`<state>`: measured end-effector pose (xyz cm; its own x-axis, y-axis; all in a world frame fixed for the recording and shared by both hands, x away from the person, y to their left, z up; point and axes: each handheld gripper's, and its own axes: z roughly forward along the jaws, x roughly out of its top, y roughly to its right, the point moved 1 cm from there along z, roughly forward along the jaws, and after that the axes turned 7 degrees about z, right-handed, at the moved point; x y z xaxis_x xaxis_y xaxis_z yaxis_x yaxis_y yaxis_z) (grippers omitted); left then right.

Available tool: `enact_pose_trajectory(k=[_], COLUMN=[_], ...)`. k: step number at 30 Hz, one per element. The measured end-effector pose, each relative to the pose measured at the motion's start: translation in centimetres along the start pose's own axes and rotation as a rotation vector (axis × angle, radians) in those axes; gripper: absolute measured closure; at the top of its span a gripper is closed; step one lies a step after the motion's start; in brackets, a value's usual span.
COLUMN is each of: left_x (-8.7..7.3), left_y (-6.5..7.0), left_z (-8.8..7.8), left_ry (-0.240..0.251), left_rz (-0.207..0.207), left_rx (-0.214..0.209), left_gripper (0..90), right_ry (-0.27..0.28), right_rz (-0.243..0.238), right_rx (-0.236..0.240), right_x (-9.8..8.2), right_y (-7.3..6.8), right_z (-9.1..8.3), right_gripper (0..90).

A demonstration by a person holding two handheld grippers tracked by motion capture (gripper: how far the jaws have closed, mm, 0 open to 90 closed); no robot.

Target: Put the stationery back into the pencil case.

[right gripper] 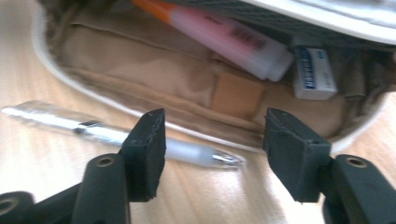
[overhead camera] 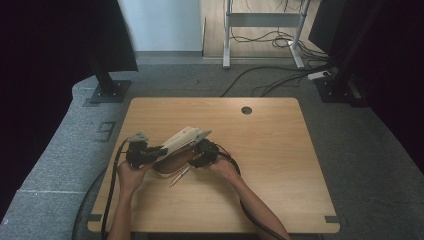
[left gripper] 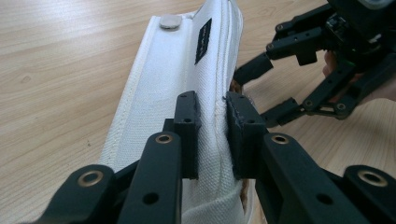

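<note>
At frame centre-left | left gripper [overhead camera: 161,149] jaws clamped on pencil case [left gripper: 187,79] flap, holding it open | right gripper [right gripper: 212,140] jaws apart over pen [right gripper: 116,135] on table [overhead camera: 280,150] | step: loading case | next: close on pen, lift into case

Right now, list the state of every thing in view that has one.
Pencil case: open, flap held up, inside exposed.
Left gripper: shut on the flap.
Right gripper: open, nothing between its jaws.
Pen: lying on the table, outside the case.
Highlighter: inside the case.
Eraser: inside the case.
</note>
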<state>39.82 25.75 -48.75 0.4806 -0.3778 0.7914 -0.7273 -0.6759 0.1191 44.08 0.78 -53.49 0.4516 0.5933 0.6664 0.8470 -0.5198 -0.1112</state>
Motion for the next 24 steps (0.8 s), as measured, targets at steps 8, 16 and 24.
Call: enact_pose_trajectory(k=[8,16,24], left_x=[0.0,-0.1,-0.1], left_y=[-0.1,-0.3,-0.3], left_z=[0.0,-0.2,-0.1], left_ry=[0.006,0.004,0.004], left_rz=[-0.008,-0.011,-0.012], left_rx=[0.009,0.006,0.004], left_gripper=[75.8,75.8,75.7], right_ry=[-0.020,-0.050,-0.092], right_rz=[-0.040,-0.079,-0.115], right_rx=[0.076,0.119,0.125], right_x=[0.2,0.1,0.5], right_y=[-0.9,-1.2,-1.2], right_z=[0.0,0.8,0.8], right_gripper=[42.6,41.2,43.5])
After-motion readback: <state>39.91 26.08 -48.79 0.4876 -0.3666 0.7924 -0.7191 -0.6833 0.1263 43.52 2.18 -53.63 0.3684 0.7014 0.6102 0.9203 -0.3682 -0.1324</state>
